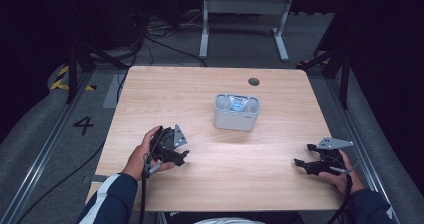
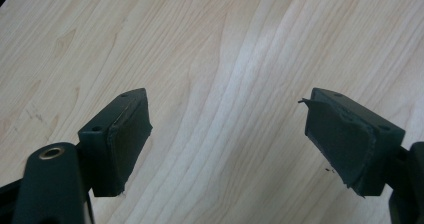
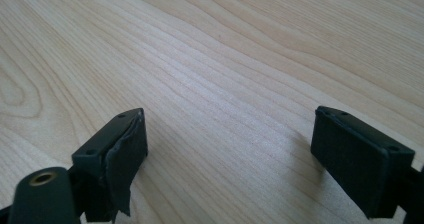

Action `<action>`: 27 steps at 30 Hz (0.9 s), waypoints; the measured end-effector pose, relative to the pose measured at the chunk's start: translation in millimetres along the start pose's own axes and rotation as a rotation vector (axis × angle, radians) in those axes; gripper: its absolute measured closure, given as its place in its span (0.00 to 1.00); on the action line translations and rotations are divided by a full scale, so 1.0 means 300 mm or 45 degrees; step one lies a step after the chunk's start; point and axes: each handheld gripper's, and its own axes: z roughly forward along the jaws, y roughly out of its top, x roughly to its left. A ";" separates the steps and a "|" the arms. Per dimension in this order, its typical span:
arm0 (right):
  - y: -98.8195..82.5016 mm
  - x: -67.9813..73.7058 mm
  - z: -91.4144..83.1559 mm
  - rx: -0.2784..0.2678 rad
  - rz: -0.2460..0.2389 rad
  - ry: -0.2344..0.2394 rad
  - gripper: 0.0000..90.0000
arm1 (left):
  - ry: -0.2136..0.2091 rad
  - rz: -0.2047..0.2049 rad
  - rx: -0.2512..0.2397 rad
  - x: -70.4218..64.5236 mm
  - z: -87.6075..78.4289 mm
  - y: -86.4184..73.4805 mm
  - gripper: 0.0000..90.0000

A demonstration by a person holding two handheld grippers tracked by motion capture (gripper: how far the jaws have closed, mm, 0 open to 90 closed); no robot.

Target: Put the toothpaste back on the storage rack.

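A pale grey container [image 1: 237, 112] with a blue-and-white item in its middle slot stands upright near the centre of the wooden table [image 1: 210, 89]. My left gripper [image 1: 181, 157] rests low over the table's front left, held in a hand, its jaws wide apart with nothing between them. In the left gripper view the left gripper [image 2: 227, 134] hangs over bare wood. My right gripper [image 1: 305, 155] sits at the front right, pointing left, also open and empty. Bare wood lies under the right gripper [image 3: 230, 154] in its own view. Both grippers are well short of the container.
A round cable hole [image 1: 254, 81] is in the tabletop behind the container. Beyond the table stands a white metal frame [image 1: 245, 14] on a grey floor with cables. Dark tripod legs [image 1: 80, 59] flank the far corners.
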 end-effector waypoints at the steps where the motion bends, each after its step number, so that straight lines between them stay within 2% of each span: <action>1: 0.000 0.000 0.000 0.000 0.000 0.000 0.17 | 0.007 -0.002 0.006 0.000 -0.002 -0.007 0.21; 6: 0.000 0.000 0.000 0.000 0.000 0.000 0.17 | 0.026 -0.027 0.031 0.004 -0.014 -0.066 0.20; 11: 0.000 0.000 0.000 0.001 -0.001 0.000 0.17 | 0.045 -0.080 0.024 0.012 -0.035 -0.133 0.20; 14: 0.000 0.000 -0.001 0.001 -0.001 0.000 0.17 | 0.062 -0.087 0.032 0.017 -0.046 -0.165 0.20; 19: 0.000 0.000 -0.001 0.001 -0.001 0.000 0.17 | 0.053 -0.150 0.048 0.028 -0.063 -0.228 0.20; 23: -0.001 0.000 -0.001 0.001 0.000 -0.001 0.17 | 0.052 -0.168 0.056 0.032 -0.077 -0.277 0.20; 25: -0.001 0.000 -0.001 0.001 0.000 -0.001 0.17 | 0.043 -0.197 0.064 0.035 -0.084 -0.301 0.20; 27: -0.001 0.000 -0.001 0.001 0.000 -0.001 0.17 | 0.020 -0.256 0.047 0.042 -0.088 -0.328 0.19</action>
